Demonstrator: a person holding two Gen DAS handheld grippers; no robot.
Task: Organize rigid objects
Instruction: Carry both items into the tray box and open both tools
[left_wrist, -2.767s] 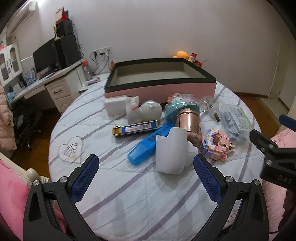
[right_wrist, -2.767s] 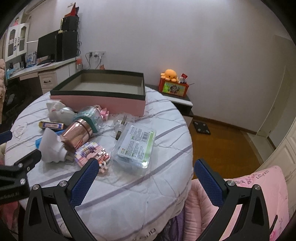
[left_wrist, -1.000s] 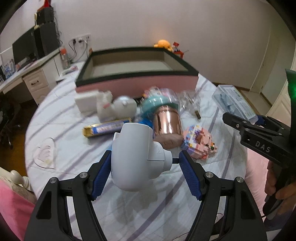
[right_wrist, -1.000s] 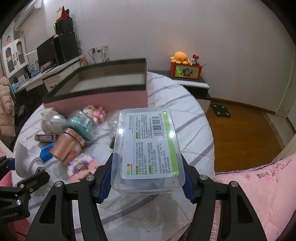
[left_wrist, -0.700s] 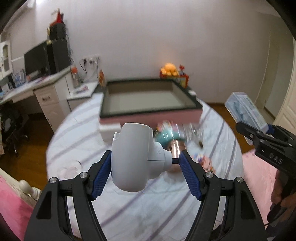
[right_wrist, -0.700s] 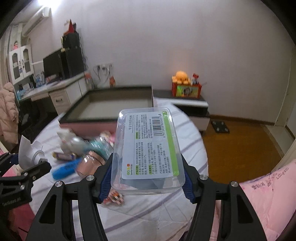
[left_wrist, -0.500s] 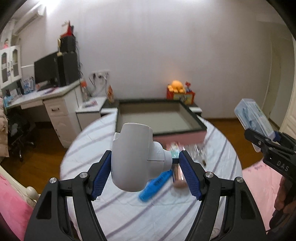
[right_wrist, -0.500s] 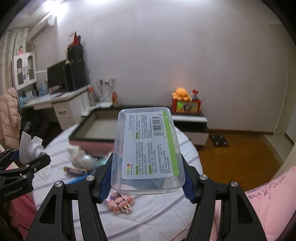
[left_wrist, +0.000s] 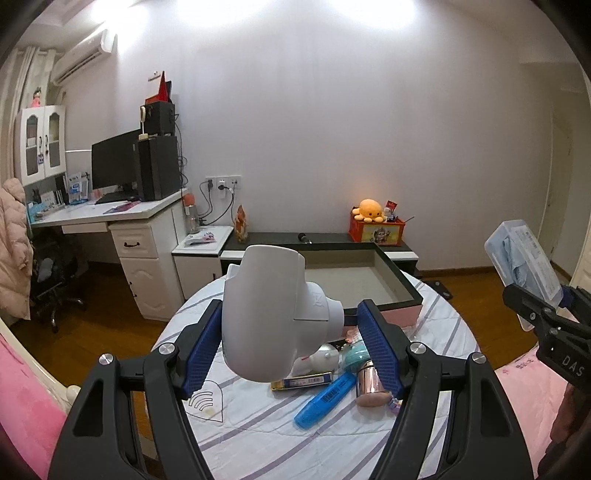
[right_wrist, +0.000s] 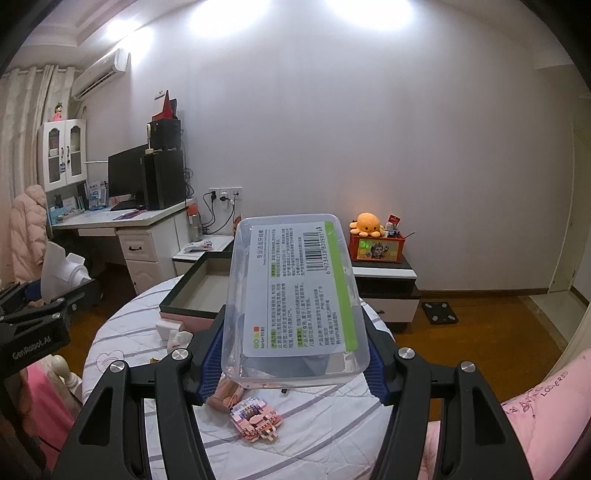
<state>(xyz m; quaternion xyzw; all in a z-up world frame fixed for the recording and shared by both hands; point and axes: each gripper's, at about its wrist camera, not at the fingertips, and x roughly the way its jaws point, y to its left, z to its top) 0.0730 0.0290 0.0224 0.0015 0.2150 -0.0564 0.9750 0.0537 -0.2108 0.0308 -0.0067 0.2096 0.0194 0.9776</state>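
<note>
My left gripper (left_wrist: 291, 347) is shut on a white plastic holder (left_wrist: 273, 314), lifted high over the round table (left_wrist: 258, 432). My right gripper (right_wrist: 291, 354) is shut on a clear plastic box (right_wrist: 295, 295) with a green-edged label, also held up in the air. The same box (left_wrist: 524, 258) shows at the right edge of the left wrist view. Beyond both lies the open pink box with a dark rim (left_wrist: 391, 273). On the striped cloth below lie a blue marker (left_wrist: 325, 398), a copper cup (left_wrist: 369, 384), a yellow-blue tube (left_wrist: 303, 380) and a pink brick figure (right_wrist: 255, 413).
A white desk (left_wrist: 122, 229) with a monitor and speakers stands at the left. A low dark cabinet (right_wrist: 384, 277) behind the table carries an orange plush and a red box. Pink bedding (right_wrist: 546, 424) lies at the right, wooden floor all round the table.
Both grippers have risen with their loads and tilted up toward level. The table and its objects have dropped lower in both views, and more of the wall shows.
</note>
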